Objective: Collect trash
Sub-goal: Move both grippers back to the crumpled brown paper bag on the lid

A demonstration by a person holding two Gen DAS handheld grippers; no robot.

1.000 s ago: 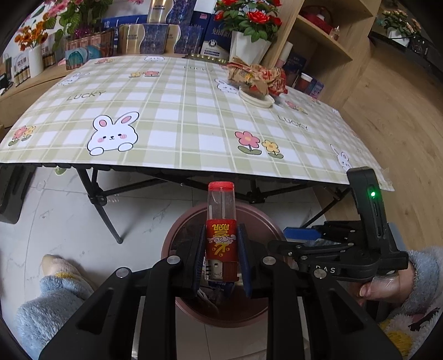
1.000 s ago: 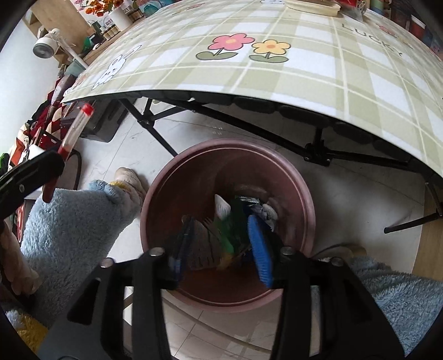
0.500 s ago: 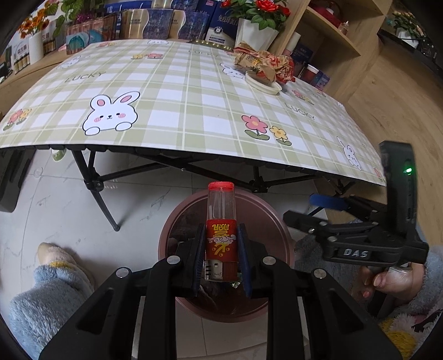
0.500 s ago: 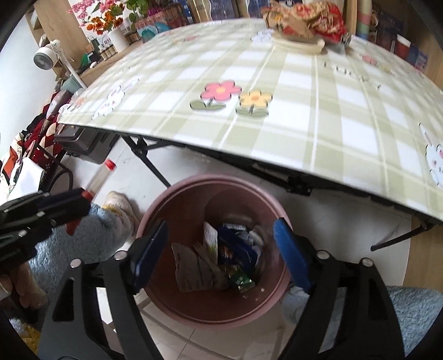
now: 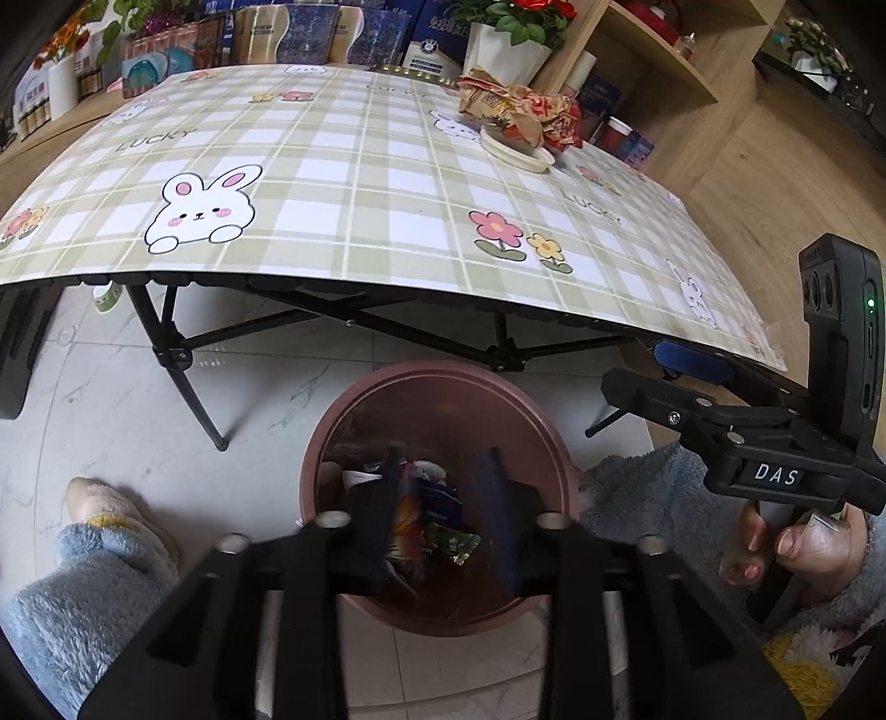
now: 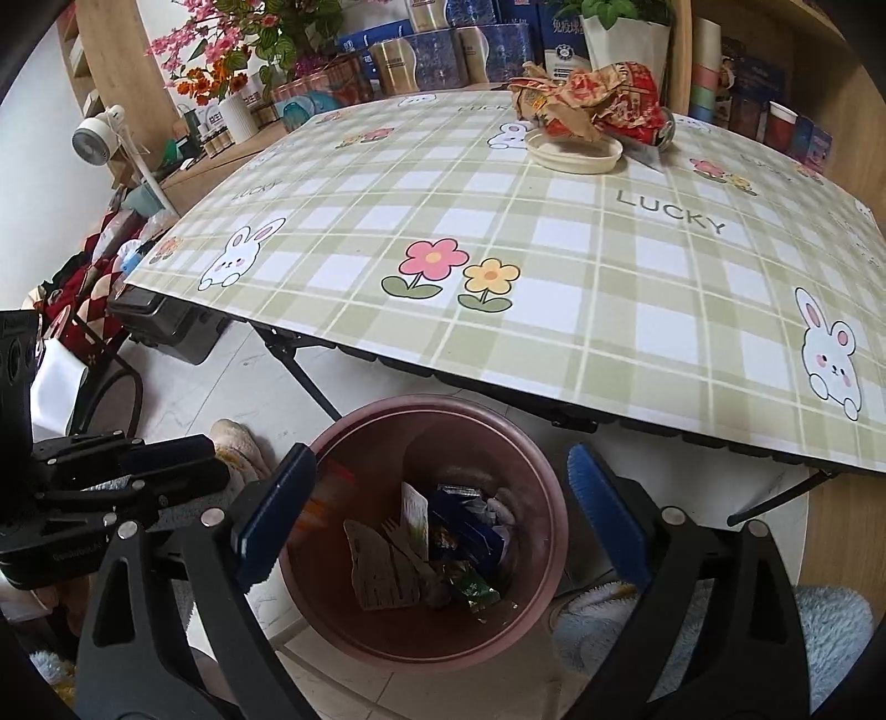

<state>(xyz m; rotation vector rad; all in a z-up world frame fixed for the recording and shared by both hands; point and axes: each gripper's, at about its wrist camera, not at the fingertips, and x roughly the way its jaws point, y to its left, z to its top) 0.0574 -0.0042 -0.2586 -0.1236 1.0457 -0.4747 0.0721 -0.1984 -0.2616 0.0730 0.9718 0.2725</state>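
Two grippers hang over one bin (image 6: 437, 531). Left gripper (image 5: 443, 512): jaws opening, blurred, nothing between them; a blurred red-orange streak (image 6: 324, 498) shows at the bin's inner wall, too smeared to identify. Right gripper (image 6: 437, 518): jaws opening and spread wide, nothing between them, straddling the bin mouth. The bin is round and reddish-brown, on pale marble-look floor tile (image 5: 111, 399) just in front of the table edge; inside lie wrappers (image 6: 465, 531), a brown paper piece and a wooden fork. Fuzzy blue sleeves or trouser legs and a slipper (image 5: 111, 515) flank it. Folding table (image 6: 554, 232) above: green plaid cloth with rabbits, flowers, "LUCKY". Far on it, a cream dish (image 6: 573, 152) with crumpled red-and-brown wrappers (image 6: 592, 102) heaped on and behind it. Beyond: boxes, potted flowers (image 5: 515, 33), wooden shelves, small white fan (image 6: 102, 138).
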